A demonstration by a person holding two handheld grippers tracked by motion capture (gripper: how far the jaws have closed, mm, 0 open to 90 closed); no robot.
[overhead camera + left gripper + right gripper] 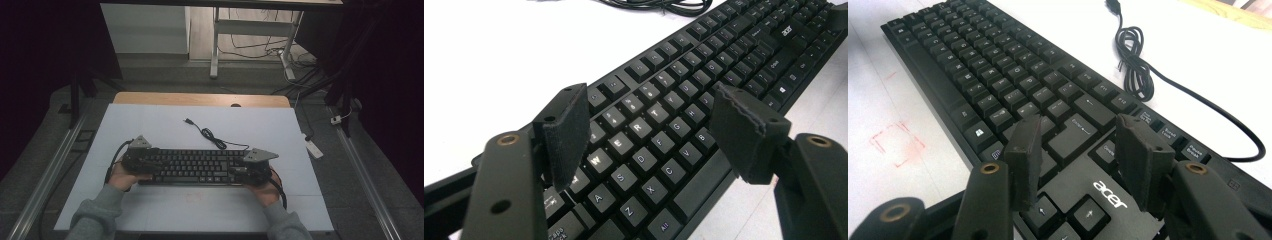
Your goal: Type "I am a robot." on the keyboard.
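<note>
A black Acer keyboard (195,166) lies across the middle of the white board. Its black cable (210,135) runs in a loose coil toward the far side, with the USB plug at its end. My left gripper (150,160) is over the keyboard's left end. In the left gripper view it (649,105) stands open above the letter keys (644,125), with the pads clear of them. At the keyboard's right end is my right gripper (239,170). In the right gripper view it (1078,135) stands open over the Enter key (1080,131) and the Acer logo, gripping nothing.
The white board (150,125) covers a wooden table whose far edge (200,98) shows behind it. A faint red square (895,145) is drawn on the board near the keyboard's front side. Beyond the table are desk legs and floor cables.
</note>
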